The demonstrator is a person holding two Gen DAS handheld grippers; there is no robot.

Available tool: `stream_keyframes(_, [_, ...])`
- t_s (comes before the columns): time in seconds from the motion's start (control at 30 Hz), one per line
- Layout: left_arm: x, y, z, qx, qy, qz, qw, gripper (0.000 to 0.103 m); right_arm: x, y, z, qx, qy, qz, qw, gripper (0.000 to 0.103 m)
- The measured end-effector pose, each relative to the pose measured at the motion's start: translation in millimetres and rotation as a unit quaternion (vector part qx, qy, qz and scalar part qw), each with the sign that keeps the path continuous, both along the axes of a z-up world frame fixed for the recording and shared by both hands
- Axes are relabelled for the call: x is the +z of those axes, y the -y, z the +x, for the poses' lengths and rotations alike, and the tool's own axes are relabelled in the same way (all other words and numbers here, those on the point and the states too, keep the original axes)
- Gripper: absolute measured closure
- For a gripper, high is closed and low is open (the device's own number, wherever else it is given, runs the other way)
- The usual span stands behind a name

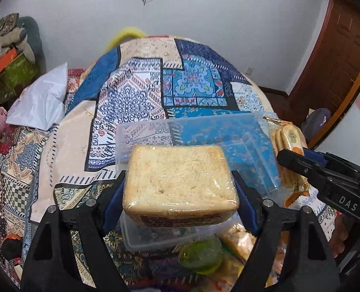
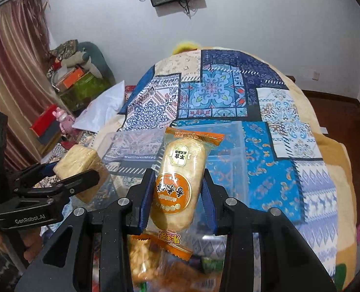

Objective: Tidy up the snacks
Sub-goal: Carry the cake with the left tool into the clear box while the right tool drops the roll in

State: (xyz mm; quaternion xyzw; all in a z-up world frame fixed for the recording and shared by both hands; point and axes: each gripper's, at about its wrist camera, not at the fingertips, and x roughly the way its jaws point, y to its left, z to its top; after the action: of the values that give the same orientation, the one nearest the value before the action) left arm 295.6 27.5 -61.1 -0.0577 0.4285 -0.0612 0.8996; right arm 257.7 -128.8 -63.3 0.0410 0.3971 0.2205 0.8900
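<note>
Above the near edge of the patchwork cloth (image 1: 141,90), both grippers hold snacks over a clear plastic box (image 1: 204,131). The left gripper (image 1: 180,185) is clamped on a square wrapped cake (image 1: 180,180), its blue pads pressing the cake's two sides, and the cake hides much of the box's near left part. The right gripper (image 2: 177,189) is closed on a rice cracker pack (image 2: 180,177) with orange printed ends, held upright between its pads in front of the box. Only the left wrist view shows a green round snack (image 1: 202,255) and more wrapped snacks lying on the cloth at the near edge, just under the cake. Only the right wrist view shows the striped curtain (image 2: 12,73) at far left and a red and black box (image 2: 44,126) beside a pink toy (image 2: 63,121). Each view catches the other gripper from the side with its snack. Both show a white bag (image 1: 41,102) off the cloth's left edge and stacked boxes (image 1: 12,70) beyond it.
</note>
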Motion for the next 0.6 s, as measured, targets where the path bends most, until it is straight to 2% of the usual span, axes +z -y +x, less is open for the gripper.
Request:
stream_keyframes(0.3, [-28,7,24,-0.016,-0.040,0.017,0.9989,0.023,-27,-9,22,0.018,-0.032,-0.043,0.998,0.069])
stream_keyframes(0.43, [-34,13,25,-0.020,-0.042,0.028,0.9985,0.023,-33,-10,23,0.023,-0.038,-0.054,0.998,0.069])
stream_keyframes(0.6, [-29,18,21,-0.026,-0.028,0.034,0.9987,0.023,-36,-14,22,0.025,-0.040,-0.063,0.997,0.069])
